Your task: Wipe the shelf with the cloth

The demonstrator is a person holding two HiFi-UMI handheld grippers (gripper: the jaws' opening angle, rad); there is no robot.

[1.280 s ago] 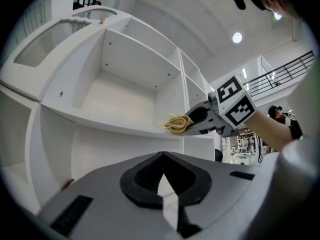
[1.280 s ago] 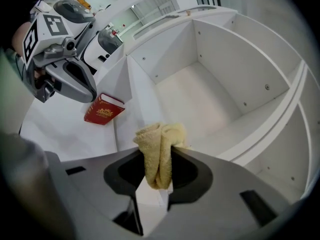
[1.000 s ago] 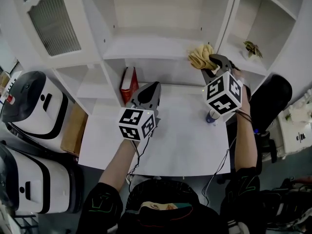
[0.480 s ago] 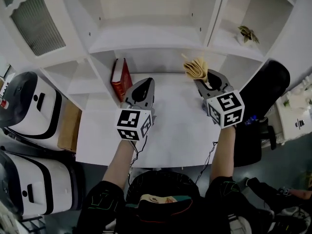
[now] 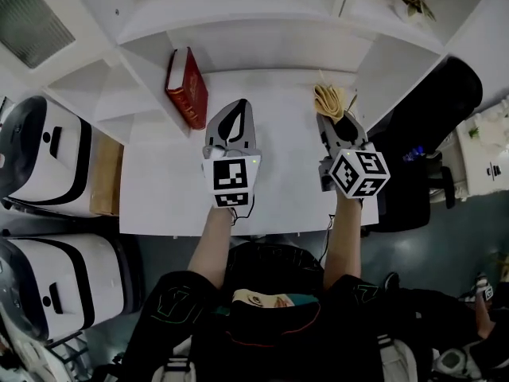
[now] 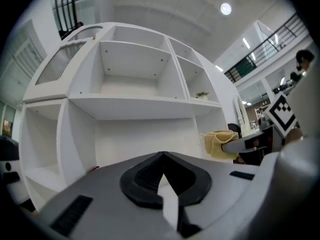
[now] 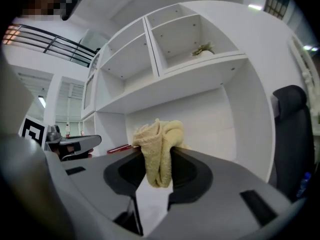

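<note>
Far left on the white desk (image 5: 278, 193): a red hardback book (image 5: 188, 87) stands on edge against a divider of the white shelf unit (image 5: 238, 24). It plays no part in the task.

Left tongs (image 5: 235, 111): clenched tip to tip, nothing between them, held above the desk and pointing at the shelf.

Right tongs (image 5: 332, 122): clamped on the bunched pale-yellow terry cloth (image 7: 159, 151). The cloth sits right at the jaw tips. A thick wad bulges above the jaws and a shorter tail hangs below. It is over the back of the desk, near the lower shelf opening, touching no shelf surface.

Handling, judged: the cloth is light, soft and limp, not fragile or slippery. It will fold and drag under pressure. The mid-bunch grip looks sound, and the free wad should serve as the wiping face. The shelf boards look not yet wiped.
</note>
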